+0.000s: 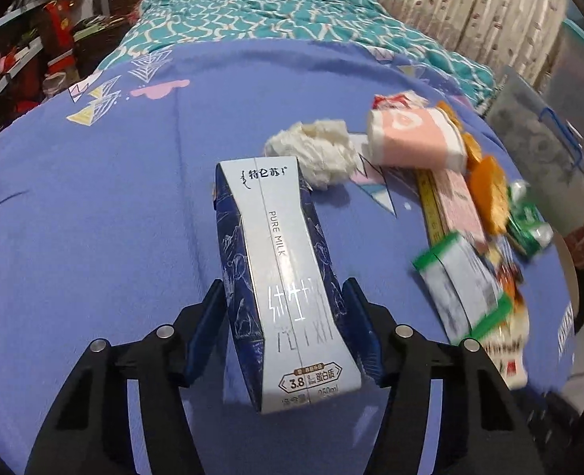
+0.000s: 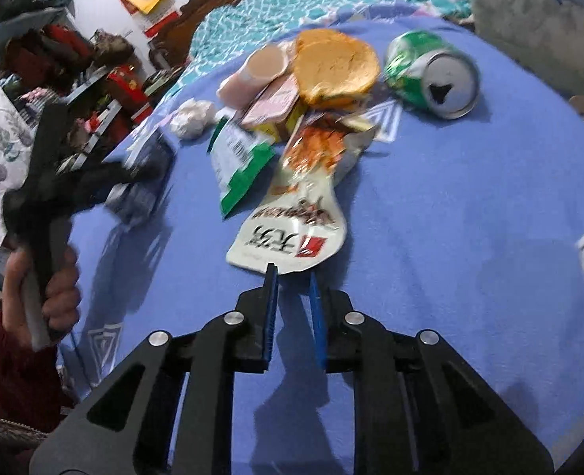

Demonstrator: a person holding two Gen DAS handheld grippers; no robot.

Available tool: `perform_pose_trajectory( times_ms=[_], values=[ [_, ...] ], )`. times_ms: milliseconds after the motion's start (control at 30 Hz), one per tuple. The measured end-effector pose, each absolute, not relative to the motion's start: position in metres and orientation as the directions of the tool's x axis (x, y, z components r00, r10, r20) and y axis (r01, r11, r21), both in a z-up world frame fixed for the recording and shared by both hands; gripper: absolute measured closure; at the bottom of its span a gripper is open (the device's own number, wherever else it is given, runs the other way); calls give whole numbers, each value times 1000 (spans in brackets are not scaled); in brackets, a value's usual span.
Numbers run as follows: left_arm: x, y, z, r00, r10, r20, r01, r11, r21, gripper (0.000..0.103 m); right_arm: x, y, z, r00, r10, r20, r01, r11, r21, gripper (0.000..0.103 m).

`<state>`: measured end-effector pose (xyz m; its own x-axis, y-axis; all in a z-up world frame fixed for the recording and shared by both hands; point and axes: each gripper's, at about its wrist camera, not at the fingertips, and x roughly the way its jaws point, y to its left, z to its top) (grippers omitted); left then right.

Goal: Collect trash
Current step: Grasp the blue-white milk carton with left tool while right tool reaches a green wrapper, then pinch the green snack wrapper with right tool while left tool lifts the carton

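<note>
Left of the litter heap (image 2: 292, 91) on the blue bedspread (image 1: 94, 217), the left gripper (image 1: 288, 312) clamps the milk carton (image 1: 280, 273) at mid-body and should keep that squeeze level, while the right gripper (image 2: 294, 277), jaws narrowly apart at the snack wrapper (image 2: 292, 233) edge nearest it, should bite deeper before lifting.

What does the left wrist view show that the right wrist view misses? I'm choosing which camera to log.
Only the left wrist view shows the milk carton's print, with the left gripper shut on it. Only the right wrist view shows the can's open top, the right gripper open at the snack bag's edge, and the person's hand. Both show the tissue wad, green packet and blue cloth.
</note>
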<state>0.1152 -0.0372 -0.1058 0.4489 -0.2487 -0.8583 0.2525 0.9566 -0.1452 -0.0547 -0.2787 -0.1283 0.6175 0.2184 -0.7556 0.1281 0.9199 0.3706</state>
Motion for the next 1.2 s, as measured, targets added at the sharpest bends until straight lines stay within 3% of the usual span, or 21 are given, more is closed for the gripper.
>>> perform_pose_trajectory(
  times_ms=[33, 67, 100, 300, 633, 667, 733, 767, 800, 933, 1033, 1200],
  values=[
    [108, -34, -106, 446, -260, -857, 263, 953, -153, 47, -56, -284, -126, 632, 203, -748, 142, 918, 369, 52],
    [101, -32, -105, 443, -268, -855, 273, 949, -156, 47, -58, -289, -124, 649, 188, -737, 158, 914, 373, 28],
    [97, -30, -105, 442, -274, -854, 279, 947, -159, 47, -61, -293, -121, 668, 175, -723, 171, 910, 378, 27],
    [72, -20, -105, 428, -315, -847, 301, 933, -195, 48, -33, -292, -104, 677, 169, -716, 125, 933, 338, 44],
    [65, -14, -107, 425, -311, -850, 287, 937, -199, 48, 53, -243, -111, 596, 161, -787, -21, 982, 185, 50],
    [65, -13, -108, 423, -310, -851, 286, 937, -199, 47, 59, -240, -119, 568, 162, -807, -21, 983, 183, 59],
    [64, -12, -110, 421, -303, -855, 278, 940, -197, 42, 56, -236, -125, 567, 155, -809, -20, 984, 174, 65],
    [65, -12, -111, 420, -292, -859, 272, 944, -188, 39, 50, -233, -124, 564, 174, -808, -39, 982, 184, 82],
    [66, -12, -114, 417, -284, -863, 268, 946, -182, 38, 46, -231, -125, 552, 208, -808, -57, 976, 212, 87],
    [64, -19, -115, 440, -245, -864, 273, 953, -131, 39, 17, -223, -124, 552, 266, -791, -87, 961, 263, 90],
    [62, -24, -115, 446, -243, -862, 291, 949, -117, 52, -2, -222, -124, 552, 313, -773, -100, 945, 311, 91],
    [53, -31, -107, 443, -279, -852, 328, 935, -136, 52, -34, -227, -111, 596, 344, -726, -110, 930, 350, 92]
  ],
)
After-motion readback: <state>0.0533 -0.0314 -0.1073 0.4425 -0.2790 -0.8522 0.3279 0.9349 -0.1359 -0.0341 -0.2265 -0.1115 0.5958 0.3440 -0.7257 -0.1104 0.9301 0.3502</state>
